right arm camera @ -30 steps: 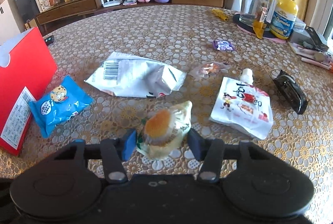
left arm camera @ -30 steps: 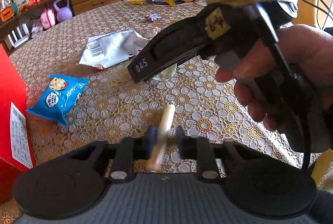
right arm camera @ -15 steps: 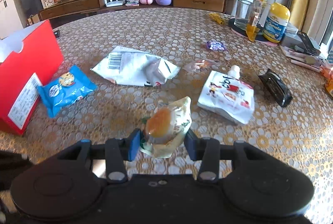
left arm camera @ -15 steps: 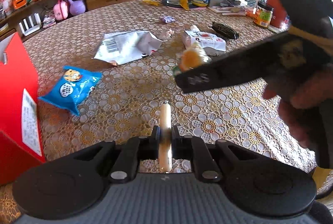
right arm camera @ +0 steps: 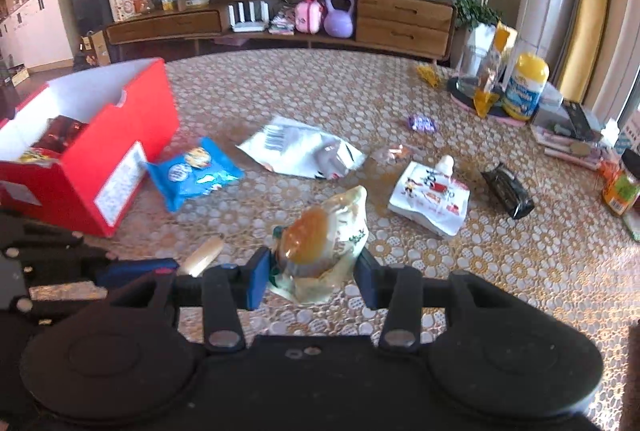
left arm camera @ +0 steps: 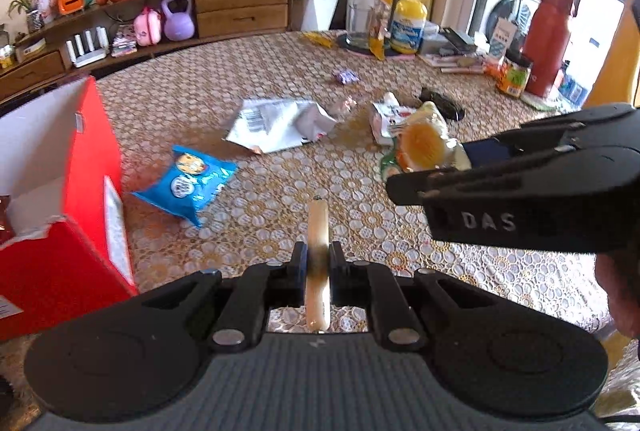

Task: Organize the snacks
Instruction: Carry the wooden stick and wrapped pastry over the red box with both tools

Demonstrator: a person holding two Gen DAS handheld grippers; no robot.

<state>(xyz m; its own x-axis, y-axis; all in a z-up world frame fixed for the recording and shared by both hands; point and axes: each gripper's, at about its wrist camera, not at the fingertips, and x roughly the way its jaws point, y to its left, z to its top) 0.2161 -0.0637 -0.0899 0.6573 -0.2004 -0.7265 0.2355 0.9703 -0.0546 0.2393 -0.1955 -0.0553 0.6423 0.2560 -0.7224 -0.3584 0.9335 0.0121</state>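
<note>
Left gripper [left arm camera: 318, 265]: I see its jaws clamped on a pale sausage stick [left arm camera: 318, 251], which points straight ahead, lifted off the table.
Right gripper [right arm camera: 310, 271]: its blue pads pinch a clear-wrapped pastry [right arm camera: 320, 247] with an orange-brown centre, carried above the cloth.
Grippers together: from my left wrist view the right tool sits ahead and to the right, with the pastry at its tip; from my right wrist view the sausage stick shows just to the left.
Red box [right arm camera: 100, 151]: open-topped, ahead and left of both grippers, with dark red packets already inside.
Blue cookie pack [right arm camera: 196, 171]: flat on the table, just beside the red box, ahead-left of my right gripper.
White torn bag [right arm camera: 300, 151]: straight ahead of the right gripper, further out.
White spouted pouch [right arm camera: 430, 197]: ahead-right of it, apart from the bag.
Table [right arm camera: 500, 271]: lace-patterned cloth under everything; a small purple candy [right arm camera: 422, 123] lies further out ahead-right.
</note>
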